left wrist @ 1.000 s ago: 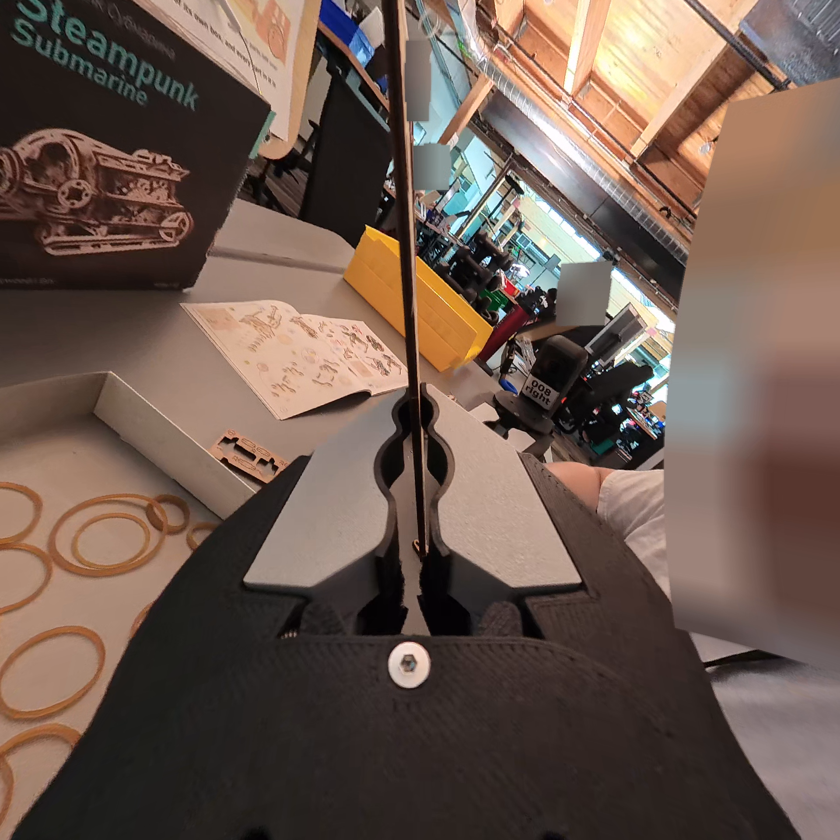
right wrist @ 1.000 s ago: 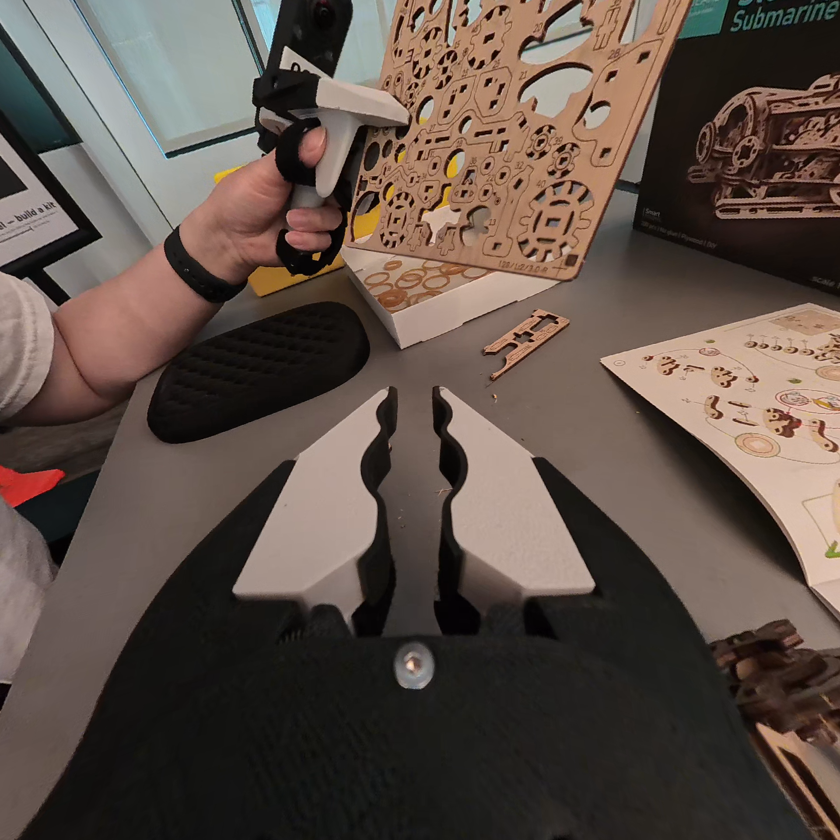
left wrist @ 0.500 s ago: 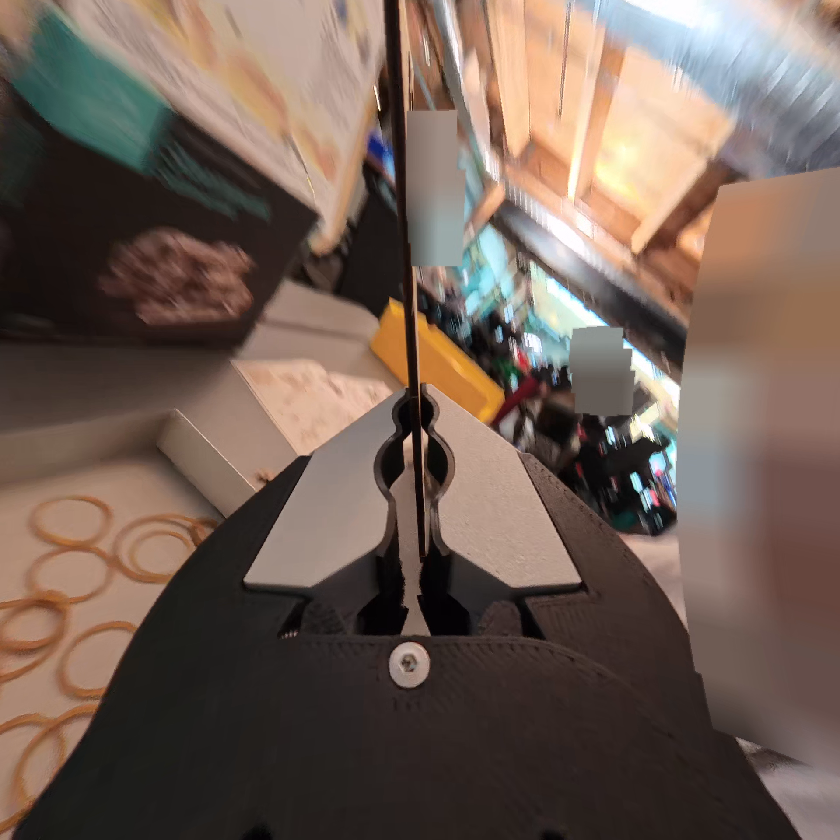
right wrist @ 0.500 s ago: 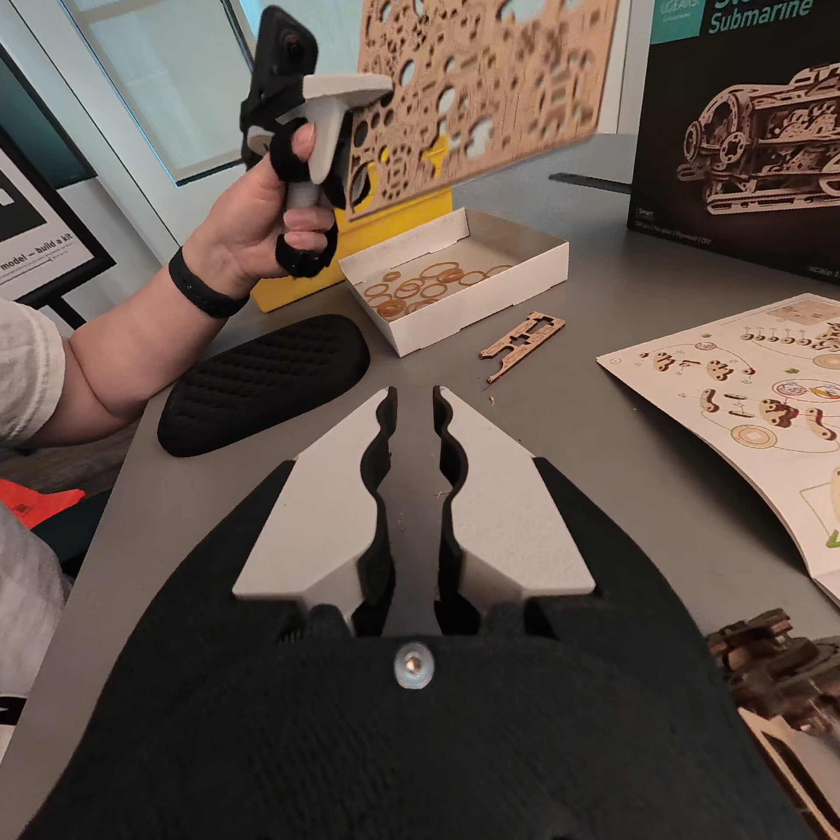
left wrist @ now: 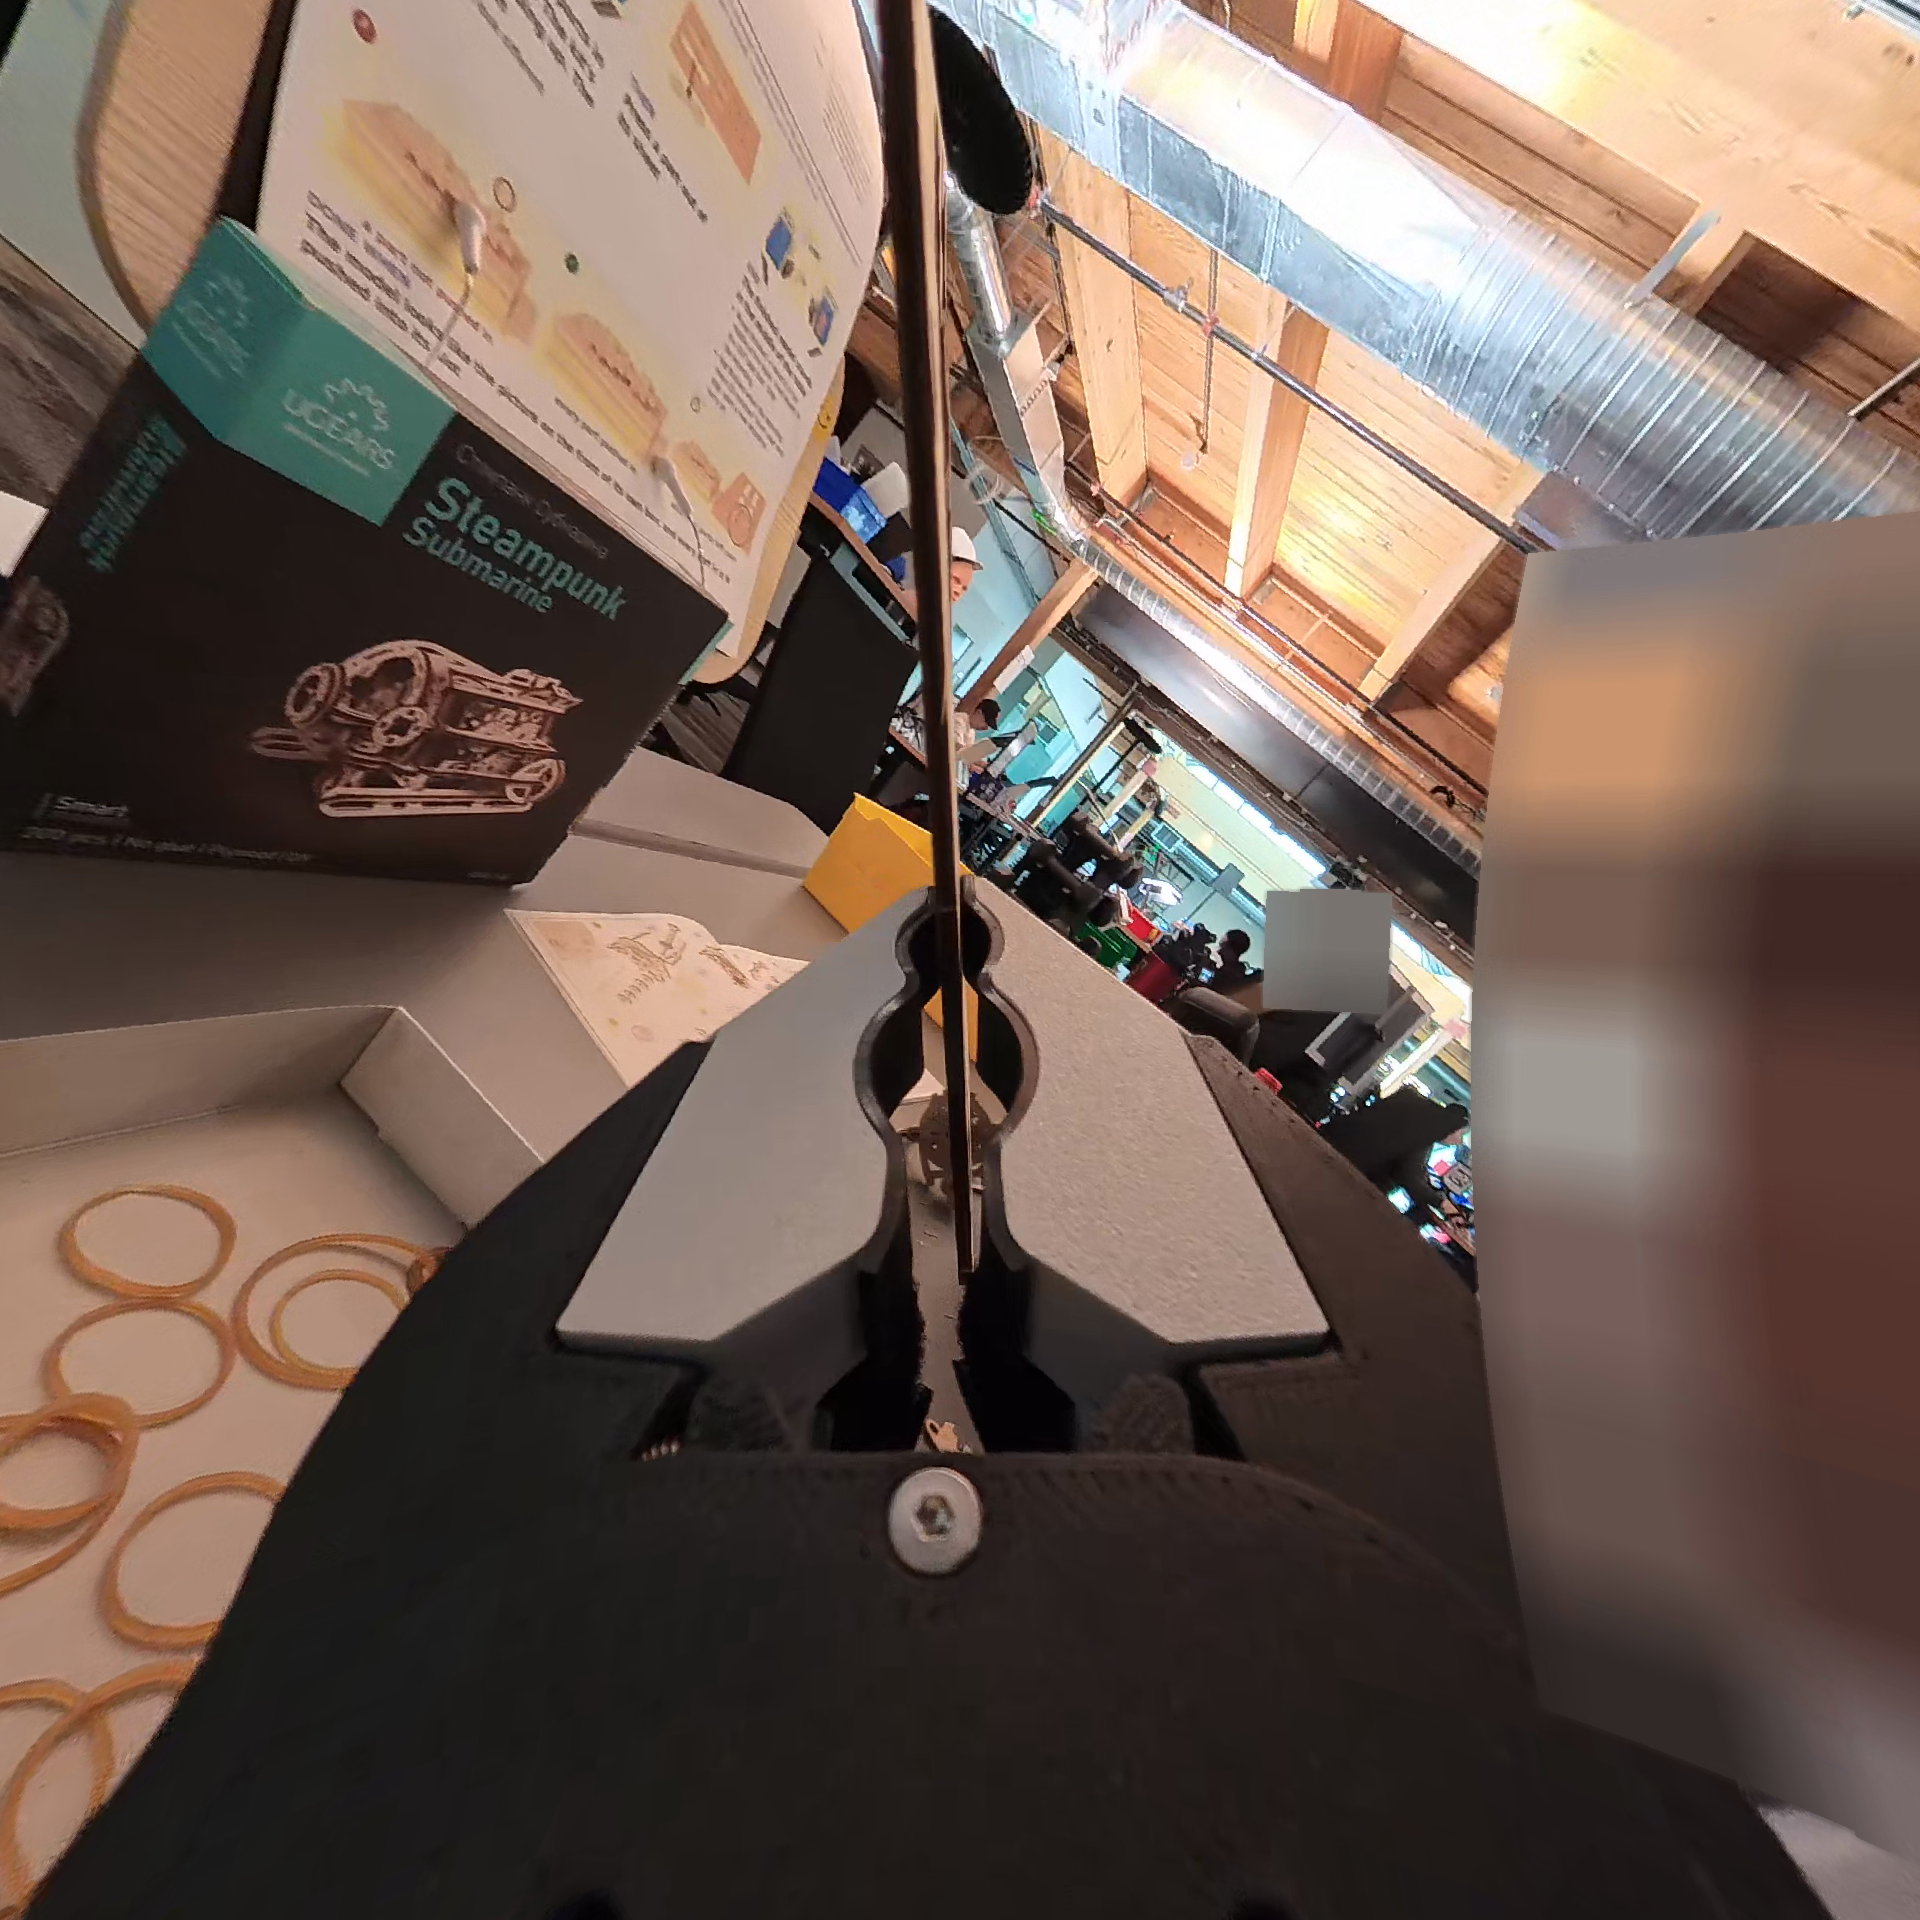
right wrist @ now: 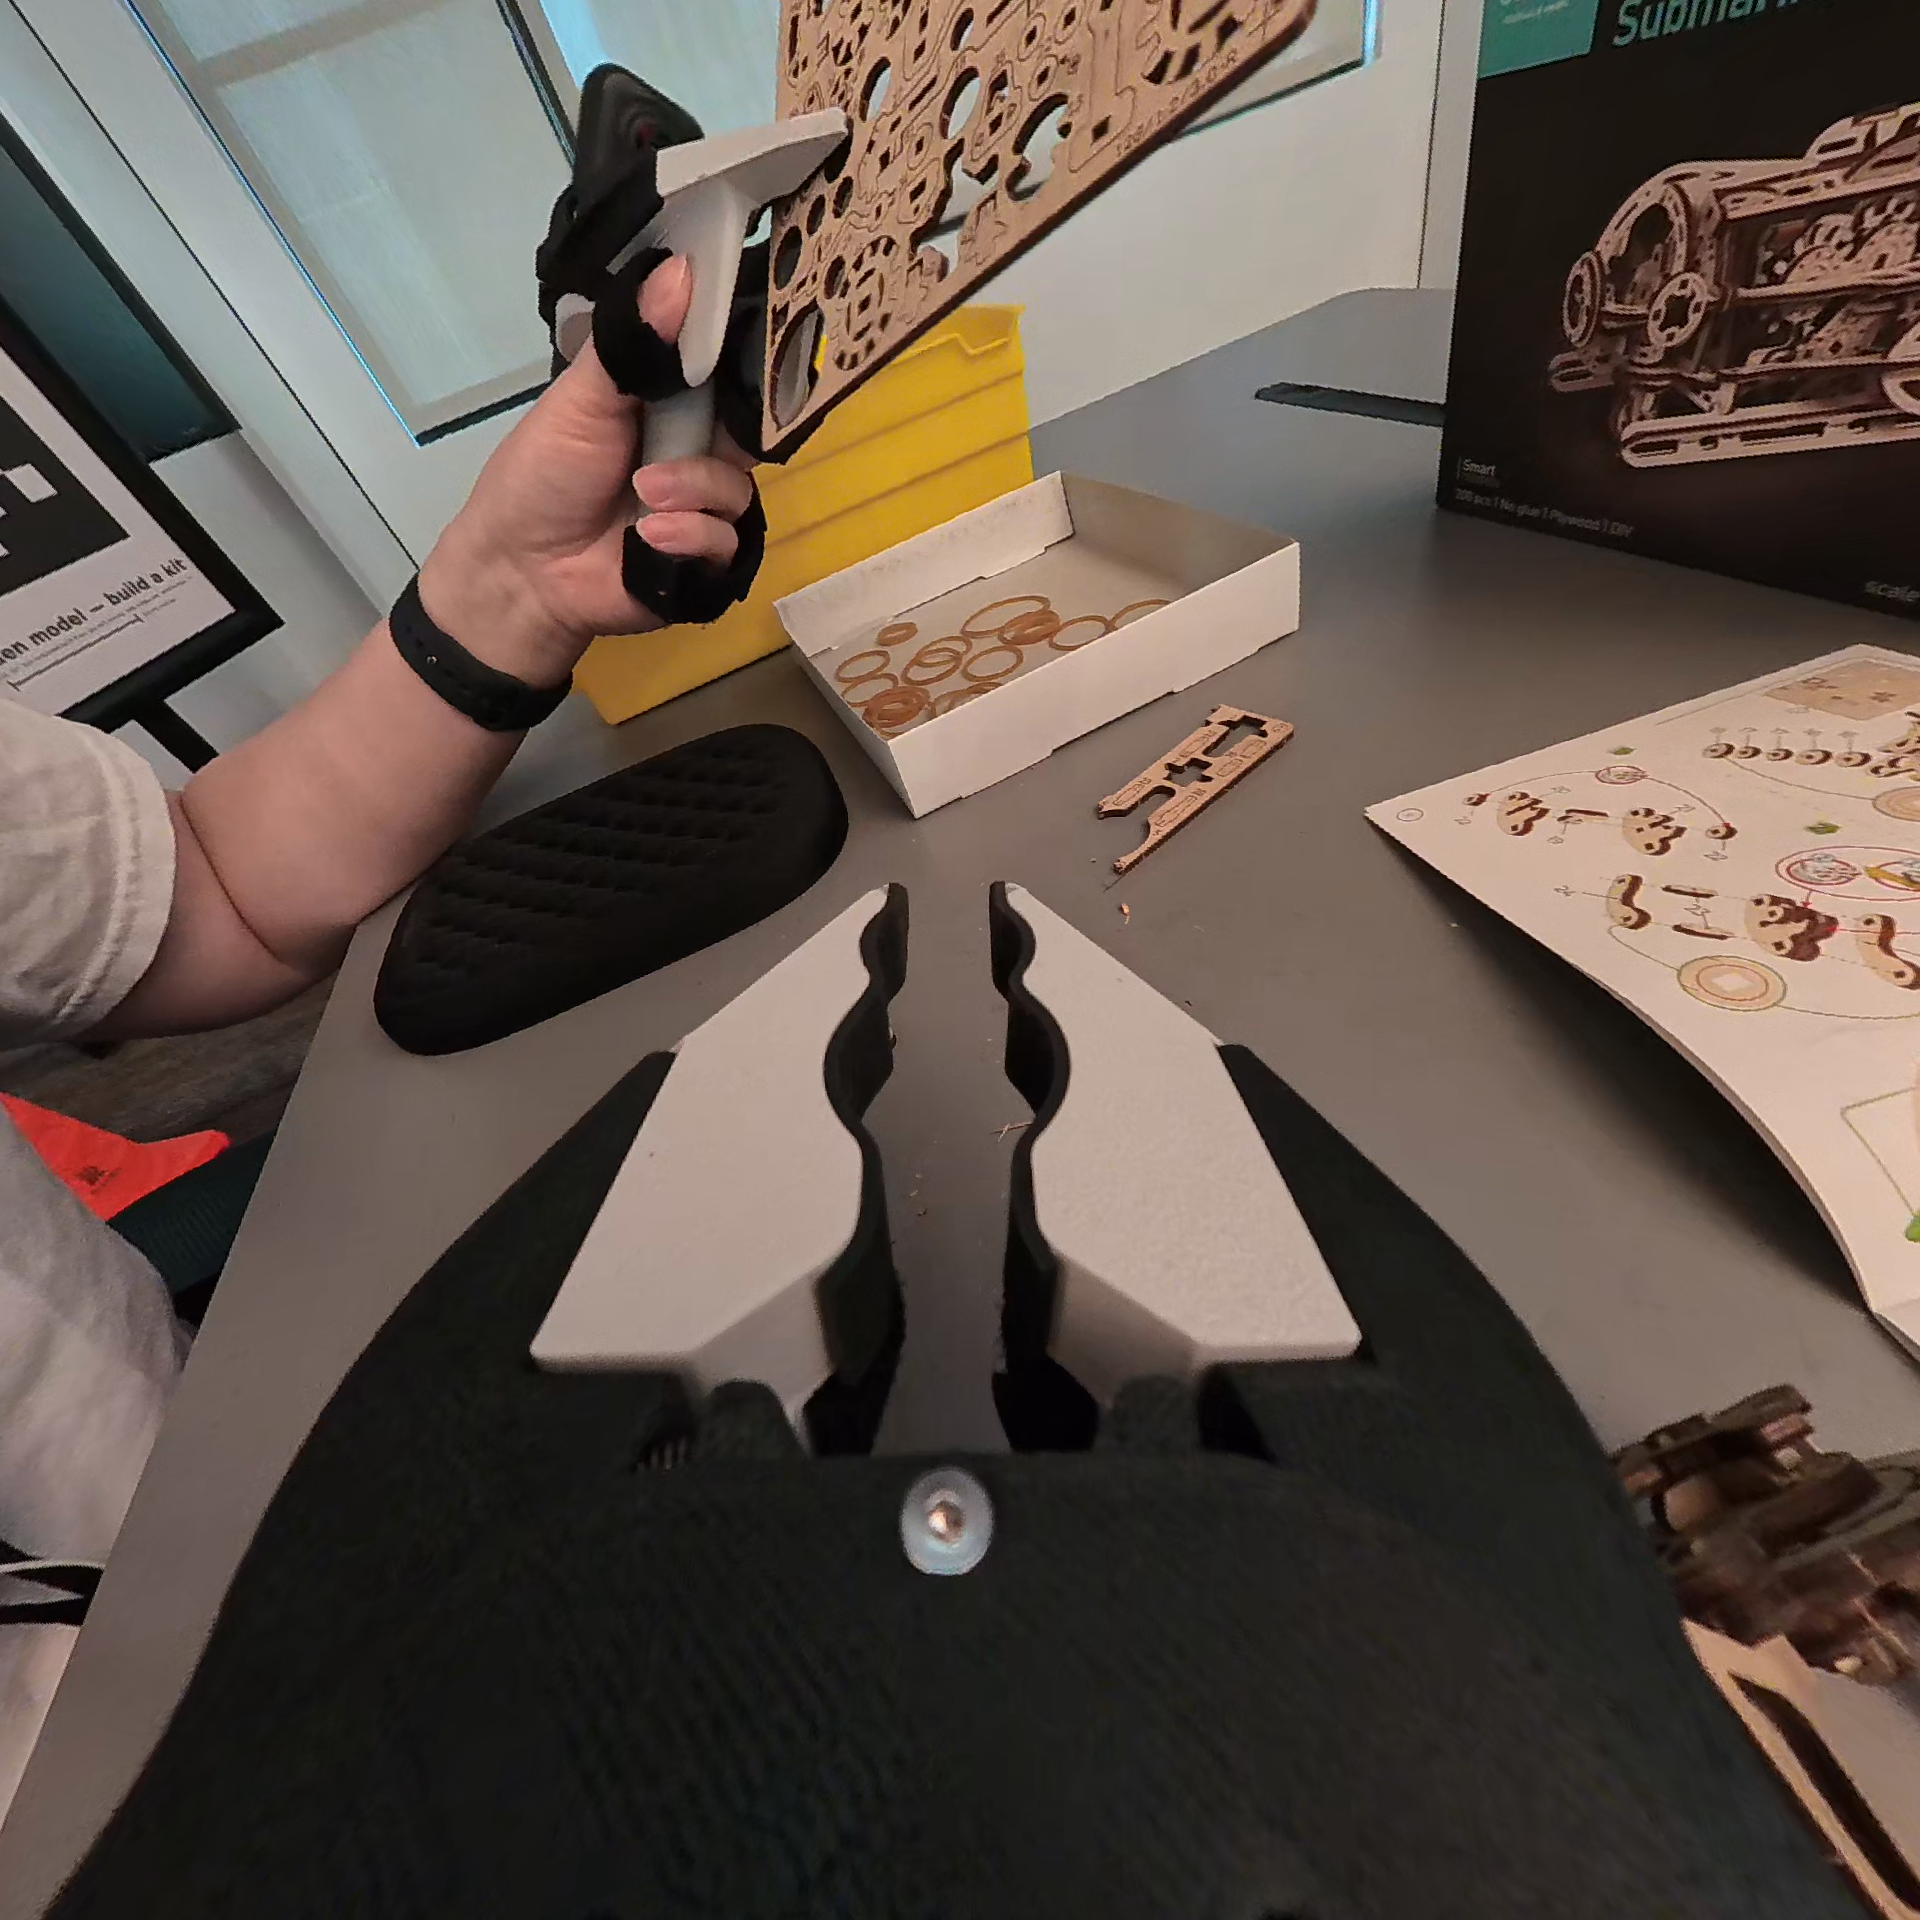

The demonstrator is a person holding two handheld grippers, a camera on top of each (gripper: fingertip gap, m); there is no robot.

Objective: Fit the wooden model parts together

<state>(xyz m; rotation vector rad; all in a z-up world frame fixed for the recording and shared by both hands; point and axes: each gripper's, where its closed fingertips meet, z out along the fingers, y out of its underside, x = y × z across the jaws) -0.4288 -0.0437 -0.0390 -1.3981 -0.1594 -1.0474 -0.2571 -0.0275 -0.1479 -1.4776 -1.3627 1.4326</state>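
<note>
Left claw (left wrist: pixel 951 914) is clamped on just the sheet (right wrist: pixel 997 156) corner, held high, so it might twist or snap; right claw (right wrist: pixel 948 894) gapes empty below.

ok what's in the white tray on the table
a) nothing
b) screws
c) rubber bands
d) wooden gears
c: the white tray holds a scatter of tan rubber bands, which the left wrist view also shows up close.
</note>
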